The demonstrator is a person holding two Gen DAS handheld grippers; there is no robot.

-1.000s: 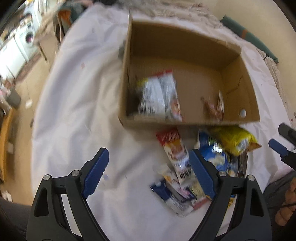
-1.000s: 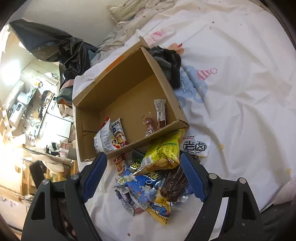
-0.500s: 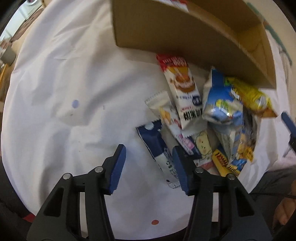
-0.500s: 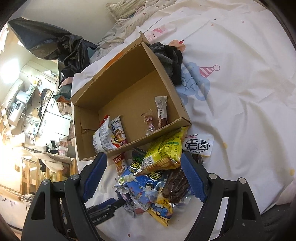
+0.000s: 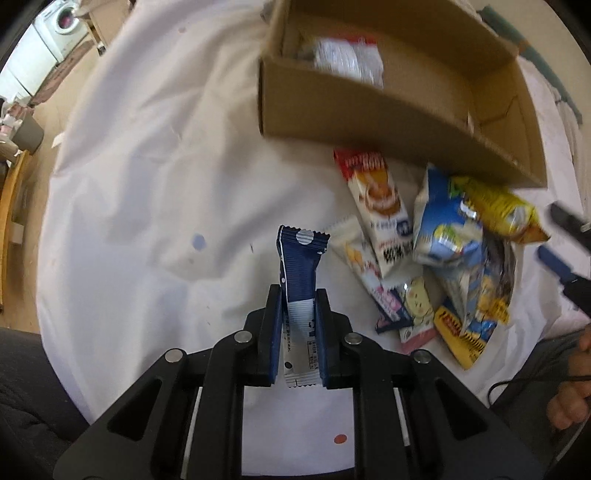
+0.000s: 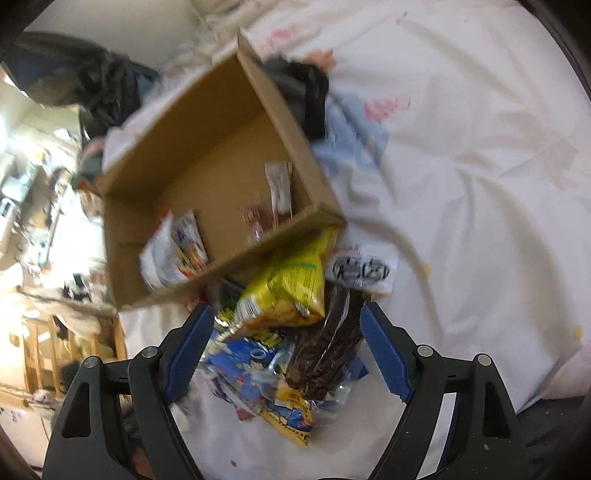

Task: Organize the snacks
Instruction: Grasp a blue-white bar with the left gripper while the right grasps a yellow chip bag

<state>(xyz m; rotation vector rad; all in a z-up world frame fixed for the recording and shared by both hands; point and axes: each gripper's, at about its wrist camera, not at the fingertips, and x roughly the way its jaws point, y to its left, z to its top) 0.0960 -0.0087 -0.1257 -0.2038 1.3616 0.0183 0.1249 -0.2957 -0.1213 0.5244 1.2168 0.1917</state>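
My left gripper (image 5: 298,302) is shut on a blue and white snack bar (image 5: 300,266) and holds it upright above the white sheet, left of the snack pile. A cardboard box (image 5: 351,110) lies beyond, with a white packet (image 5: 347,59) inside. The pile holds a red and white packet (image 5: 376,199), a blue bag (image 5: 447,229) and a yellow bag (image 5: 498,210). My right gripper (image 6: 286,341) is open, above the pile, with the yellow bag (image 6: 291,284) and a dark brown packet (image 6: 325,350) between its fingers (image 6: 384,354). The box (image 6: 155,295) holds packets (image 6: 173,251).
A white sheet (image 6: 461,184) covers the bed. Dark clothing (image 6: 303,92) lies against the box's far right side. A white labelled packet (image 6: 362,273) lies right of the yellow bag. A washing machine (image 5: 55,29) stands at far left. My right gripper shows in the left wrist view (image 5: 565,243).
My left gripper dropped to the pile, closed on the blue and white bar and lifted it. My right gripper moved closer over the pile.
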